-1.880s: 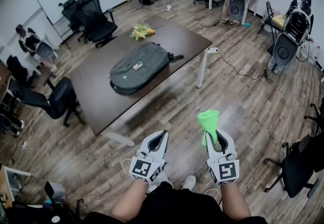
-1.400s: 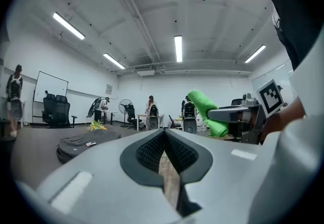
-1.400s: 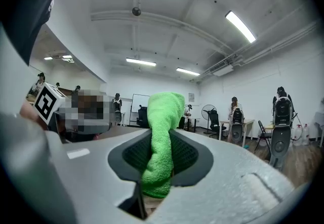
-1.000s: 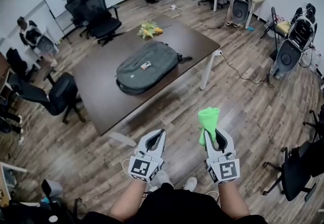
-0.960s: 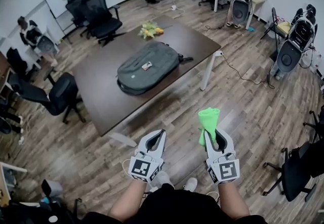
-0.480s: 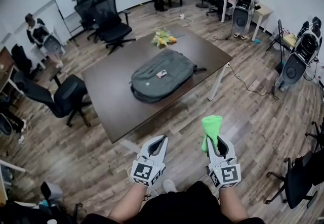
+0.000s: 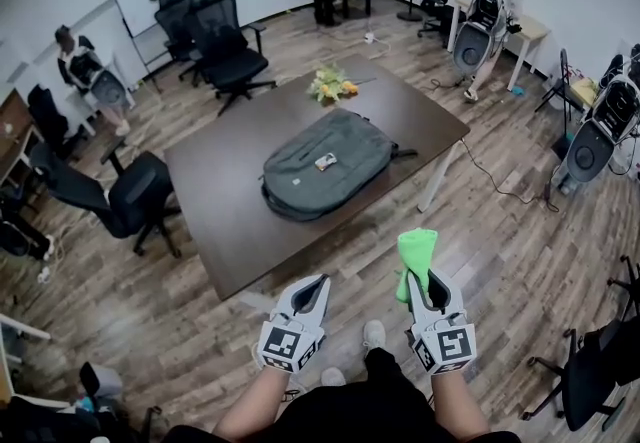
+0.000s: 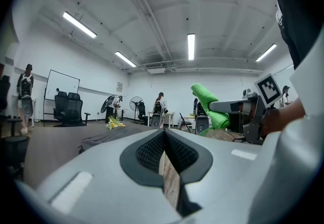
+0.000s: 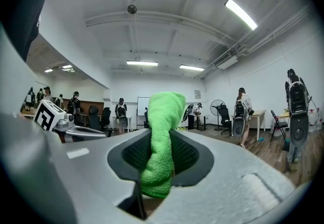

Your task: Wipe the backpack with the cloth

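While right claw (image 7: 424, 278) grips cloth (image 7: 416, 249), backpack (image 7: 325, 163) lies well ahead.

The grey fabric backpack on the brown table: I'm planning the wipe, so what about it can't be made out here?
- Head view: stains or dust on the grey fabric backpack are too small to see.
- Head view: the small white item on top is too small to identify.
- Head view: its underside is hidden against the brown table.
- Left gripper view: only a low sliver shows; the left gripper cuts off the rest.
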Motion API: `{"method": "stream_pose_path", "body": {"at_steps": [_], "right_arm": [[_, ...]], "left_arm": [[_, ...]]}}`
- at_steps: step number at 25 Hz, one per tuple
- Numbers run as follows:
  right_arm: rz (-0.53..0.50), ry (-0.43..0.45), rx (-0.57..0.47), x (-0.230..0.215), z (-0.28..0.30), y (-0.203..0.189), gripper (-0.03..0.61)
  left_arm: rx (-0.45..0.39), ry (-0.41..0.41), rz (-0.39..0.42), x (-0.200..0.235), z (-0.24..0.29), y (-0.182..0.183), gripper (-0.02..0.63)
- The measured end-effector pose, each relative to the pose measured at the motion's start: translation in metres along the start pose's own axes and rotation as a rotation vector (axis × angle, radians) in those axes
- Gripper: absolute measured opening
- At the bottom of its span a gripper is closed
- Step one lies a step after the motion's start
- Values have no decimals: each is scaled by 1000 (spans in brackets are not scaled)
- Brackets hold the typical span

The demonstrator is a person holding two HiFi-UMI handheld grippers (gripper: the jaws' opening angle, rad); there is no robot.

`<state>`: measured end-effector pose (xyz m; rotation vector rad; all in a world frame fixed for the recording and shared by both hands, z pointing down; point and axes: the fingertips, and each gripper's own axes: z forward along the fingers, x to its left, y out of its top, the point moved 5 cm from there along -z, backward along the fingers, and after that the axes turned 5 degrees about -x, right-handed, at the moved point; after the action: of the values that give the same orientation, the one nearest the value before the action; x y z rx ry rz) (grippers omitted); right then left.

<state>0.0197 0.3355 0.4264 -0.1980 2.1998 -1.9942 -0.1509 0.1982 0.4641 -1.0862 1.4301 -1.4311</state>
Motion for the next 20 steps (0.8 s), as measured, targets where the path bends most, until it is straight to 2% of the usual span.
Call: {"method": "stream_pose_path", "body": {"at_steps": [6, 11, 20], "right_arm": [[19, 34, -3, -48, 50, 2, 94], [24, 91, 7, -83, 94, -3, 95], [26, 209, 33, -118, 150, -14, 95]], "left_arm": [[11, 37, 15, 16, 56, 8, 18], [15, 99, 23, 37, 100, 10, 18], [37, 199, 18, 50, 145, 2, 18]]}}
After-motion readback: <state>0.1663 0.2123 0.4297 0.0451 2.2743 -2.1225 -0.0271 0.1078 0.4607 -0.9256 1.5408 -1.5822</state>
